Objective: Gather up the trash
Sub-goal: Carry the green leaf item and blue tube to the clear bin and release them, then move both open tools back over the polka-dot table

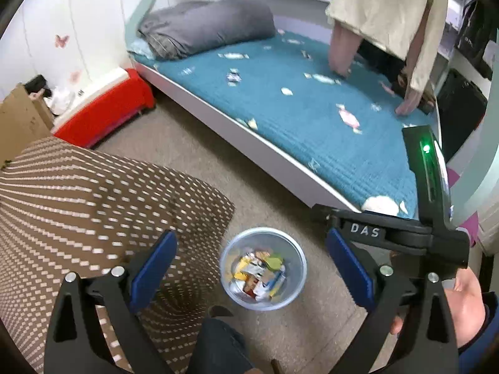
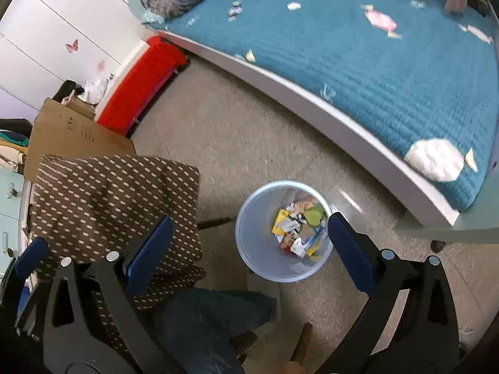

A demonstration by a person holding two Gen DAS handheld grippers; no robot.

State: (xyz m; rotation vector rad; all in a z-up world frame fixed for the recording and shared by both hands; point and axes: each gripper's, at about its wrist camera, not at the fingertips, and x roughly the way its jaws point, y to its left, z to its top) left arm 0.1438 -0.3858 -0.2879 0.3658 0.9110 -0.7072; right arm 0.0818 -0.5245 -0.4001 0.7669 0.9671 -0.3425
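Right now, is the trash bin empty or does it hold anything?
Partly filled: the bin stands upright on the floor with a pile of wrappers covering its bottom.

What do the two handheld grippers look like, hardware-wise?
Both match: the left gripper and right gripper have black plastic linkage arms with silver rivets and flat blue pads. In the left wrist view, the right unit's body shows white "DAS" lettering and a lit green LED. A dark blue sleeve covers the wrist.
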